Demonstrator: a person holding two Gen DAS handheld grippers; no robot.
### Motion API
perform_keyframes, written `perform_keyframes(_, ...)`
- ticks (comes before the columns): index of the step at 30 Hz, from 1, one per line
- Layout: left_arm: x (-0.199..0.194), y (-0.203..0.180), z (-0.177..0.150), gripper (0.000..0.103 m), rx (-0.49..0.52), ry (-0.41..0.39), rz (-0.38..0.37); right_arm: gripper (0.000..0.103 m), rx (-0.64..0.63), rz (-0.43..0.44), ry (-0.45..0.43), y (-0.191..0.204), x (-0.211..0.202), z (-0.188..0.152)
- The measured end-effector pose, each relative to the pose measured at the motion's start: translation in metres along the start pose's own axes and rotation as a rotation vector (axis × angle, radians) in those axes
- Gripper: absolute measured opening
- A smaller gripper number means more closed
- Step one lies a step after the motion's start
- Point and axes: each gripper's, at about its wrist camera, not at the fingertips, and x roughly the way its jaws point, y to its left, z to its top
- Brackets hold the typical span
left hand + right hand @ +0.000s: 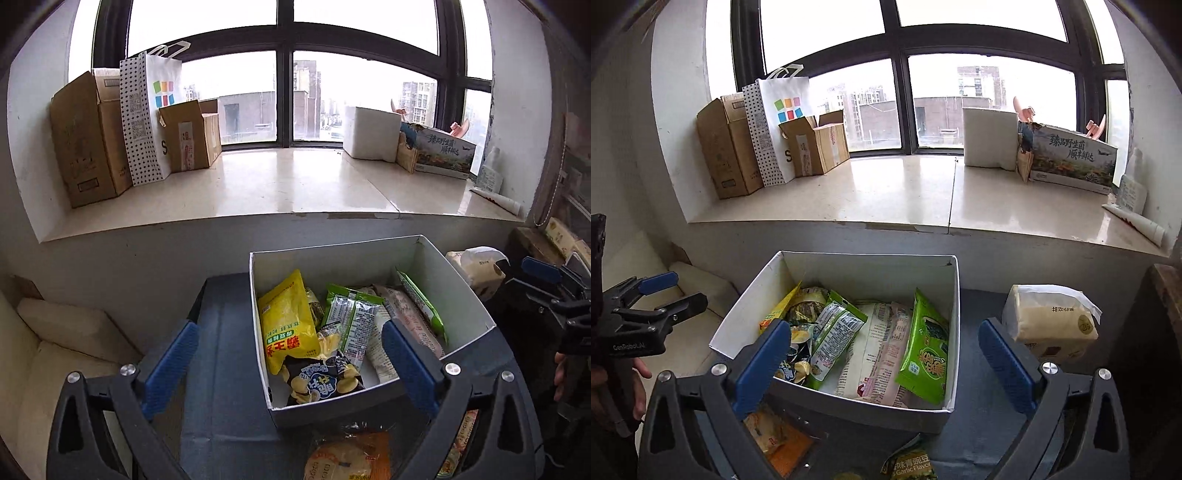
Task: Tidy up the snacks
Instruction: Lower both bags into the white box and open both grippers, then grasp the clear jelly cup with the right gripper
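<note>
A white open box (461, 291) (955, 295) stands on a dark blue-grey table and holds several snack packets: a yellow bag (286, 321), a black chip bag (319, 380), a green-and-white packet (351, 317) (834, 336), a pale pink packet (882, 350) and a green packet (925, 354). My left gripper (291, 365) is open and empty above the box's near left. My right gripper (886, 369) is open and empty above the box's near edge. An orange packet (351, 458) (783, 443) and a garlic green-pea packet (912, 465) lie in front of the box.
A cream packet (1049, 321) (476, 269) lies right of the box. Behind is a stone window sill (905, 192) with cardboard boxes (88, 140), a dotted paper bag (147, 118), a white box (990, 136) and a printed carton (1071, 158). A pale cushion (66, 332) is at left.
</note>
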Motion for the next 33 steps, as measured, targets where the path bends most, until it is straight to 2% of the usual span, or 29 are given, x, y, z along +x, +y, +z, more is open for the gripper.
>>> perform_keyframes(4,-0.027,-0.012,-0.017,0.103,0.028,-0.002,-0.024,0.103,-0.023,-0.015,-0.039,0.011,-0.027,-0.014)
perform_keyframes(8,-0.046,-0.015,-0.038,0.103,-0.003,0.021,-0.073,0.103,-0.020,-0.021,-0.084,0.014,-0.058,-0.032)
perform_keyframes(10,-0.052,-0.018,-0.053,0.103,-0.004,0.032,-0.059,0.103,-0.014,0.009,-0.073,0.015,-0.069,-0.045)
perform_keyframes(12,-0.055,-0.022,-0.071,0.103,0.001,0.051,-0.064,0.103,-0.029,-0.003,-0.048,0.020,-0.074,-0.064)
perform_keyframes(16,-0.055,-0.029,-0.107,0.103,-0.009,0.106,-0.105,0.103,-0.082,-0.007,0.055,0.031,-0.064,-0.115)
perform_keyframes(19,-0.054,-0.032,-0.129,0.103,-0.047,0.162,-0.154,0.103,-0.163,-0.066,0.134,0.042,-0.046,-0.158)
perform_keyframes(23,-0.057,-0.035,-0.150,0.103,-0.050,0.204,-0.110,0.103,-0.238,-0.093,0.152,0.055,-0.033,-0.198)
perform_keyframes(28,-0.064,-0.027,-0.161,0.103,-0.076,0.226,-0.113,0.103,-0.257,-0.049,0.185,0.061,-0.020,-0.214)
perform_keyframes(31,-0.072,-0.023,-0.160,0.103,-0.085,0.210,-0.097,0.103,-0.282,-0.061,0.140,0.064,-0.018,-0.215)
perform_keyframes(33,-0.081,-0.022,-0.157,0.103,-0.079,0.175,-0.075,0.103,-0.256,-0.023,0.158,0.061,-0.013,-0.212)
